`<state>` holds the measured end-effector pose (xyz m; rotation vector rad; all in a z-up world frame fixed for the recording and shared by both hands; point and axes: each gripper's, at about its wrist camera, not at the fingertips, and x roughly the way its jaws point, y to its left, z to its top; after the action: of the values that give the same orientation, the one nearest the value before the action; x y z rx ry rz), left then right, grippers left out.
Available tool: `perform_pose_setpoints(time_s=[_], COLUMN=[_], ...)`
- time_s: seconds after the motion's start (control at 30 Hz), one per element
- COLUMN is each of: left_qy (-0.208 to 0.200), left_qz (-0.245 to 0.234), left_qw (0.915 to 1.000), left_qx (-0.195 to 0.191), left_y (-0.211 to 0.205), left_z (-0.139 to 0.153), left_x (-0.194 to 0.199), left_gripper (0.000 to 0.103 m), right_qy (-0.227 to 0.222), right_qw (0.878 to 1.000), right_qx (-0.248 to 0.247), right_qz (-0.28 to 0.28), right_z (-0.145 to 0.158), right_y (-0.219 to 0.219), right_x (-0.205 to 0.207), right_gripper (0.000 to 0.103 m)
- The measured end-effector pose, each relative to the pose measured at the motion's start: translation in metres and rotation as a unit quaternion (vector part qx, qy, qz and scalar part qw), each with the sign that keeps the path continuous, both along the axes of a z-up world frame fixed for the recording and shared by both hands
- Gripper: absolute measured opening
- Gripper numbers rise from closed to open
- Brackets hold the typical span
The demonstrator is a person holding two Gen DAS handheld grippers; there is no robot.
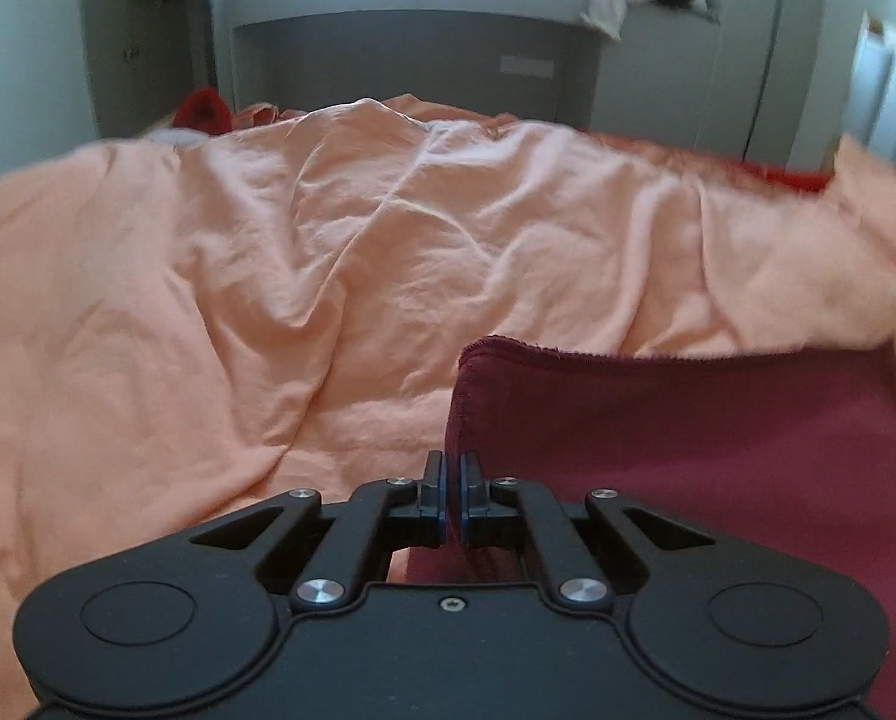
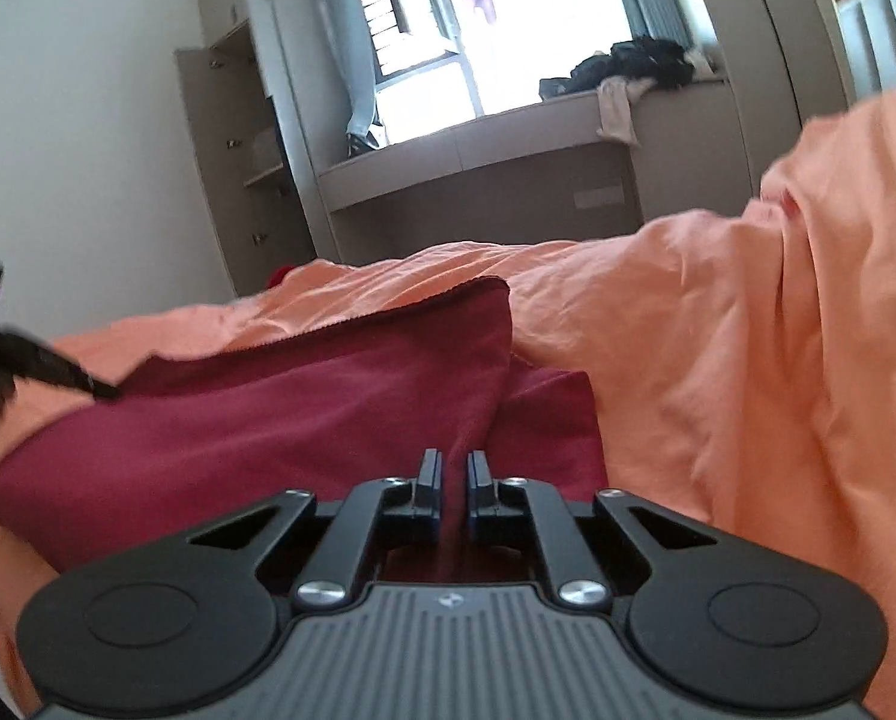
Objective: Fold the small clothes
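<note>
The dark red terry cloth (image 2: 303, 408) lies near on the rumpled peach bedsheet (image 1: 327, 252); the left gripper (image 1: 452, 498) is clenched on its near left edge; the right gripper (image 2: 454, 498) is clenched on a raised fold near its right corner; far behind, a grey window bench (image 2: 508, 138) bears dark heaped clothes (image 2: 634, 63).

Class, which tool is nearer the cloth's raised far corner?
Right. The right tool grips the dark red cloth just below it; the left tool holds the opposite edge.
</note>
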<state>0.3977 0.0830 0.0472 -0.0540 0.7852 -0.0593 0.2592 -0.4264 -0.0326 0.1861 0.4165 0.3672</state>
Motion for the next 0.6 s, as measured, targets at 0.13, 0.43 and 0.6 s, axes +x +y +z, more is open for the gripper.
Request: perform_pose_setpoints(time_s=[0.13, 0.43, 0.6], left_qy=[0.022, -0.002, -0.063], left_qz=[0.021, 0.078, 0.128], left_qw=[0.9995, 0.9969, 0.9892], left_qx=[-0.01, 0.008, -0.033], left_y=[-0.001, -0.007, 0.0], left_z=[-0.01, -0.007, 0.011], left_x=[-0.004, -0.04, -0.087], left_gripper=[0.009, 0.065, 0.102], right_qy=[-0.005, -0.007, -0.018], right_qw=[1.0, 0.999, 0.998], right_qx=[-0.015, -0.014, -0.014], right_qz=[-0.012, -0.047, -0.064], right_z=[-0.002, 0.004, 0.012], right_y=[0.009, 0.011, 0.009], right_x=[-0.002, -0.016, -0.035], right_gripper=[0.011, 0.019, 0.044])
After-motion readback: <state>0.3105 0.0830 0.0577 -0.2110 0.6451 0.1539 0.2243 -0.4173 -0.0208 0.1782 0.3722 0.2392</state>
